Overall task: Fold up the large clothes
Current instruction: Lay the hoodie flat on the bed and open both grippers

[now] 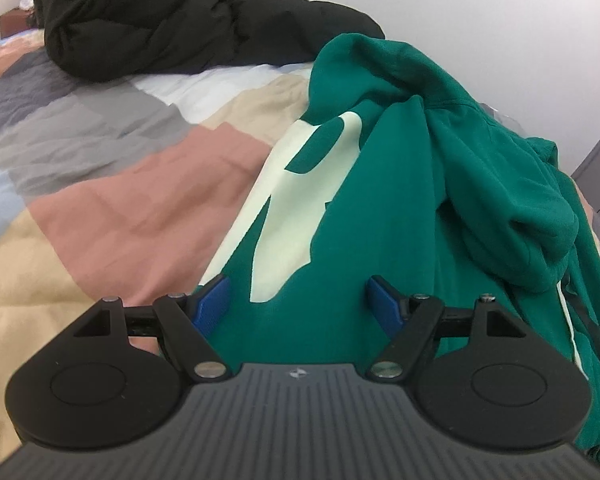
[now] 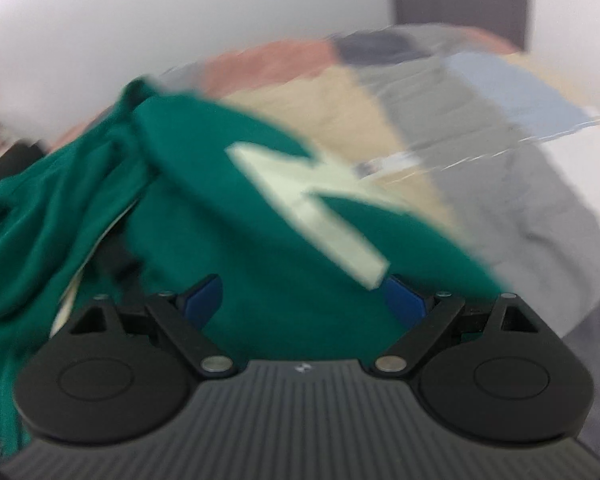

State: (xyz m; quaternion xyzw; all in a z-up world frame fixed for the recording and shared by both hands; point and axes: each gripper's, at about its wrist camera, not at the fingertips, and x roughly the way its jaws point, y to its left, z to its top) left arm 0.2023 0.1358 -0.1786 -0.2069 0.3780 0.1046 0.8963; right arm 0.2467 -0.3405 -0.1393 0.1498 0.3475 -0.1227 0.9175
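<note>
The green hoodie (image 1: pixel 380 208), thick, soft and floppy, looks best pinched at its near hem, where the left gripper (image 1: pixel 300 300) and right gripper (image 2: pixel 304 292) both gape empty

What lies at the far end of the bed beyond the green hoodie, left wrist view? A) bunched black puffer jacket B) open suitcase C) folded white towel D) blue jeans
A: a bunched black puffer jacket lies on the patchwork bedspread beyond the green hoodie.
</note>
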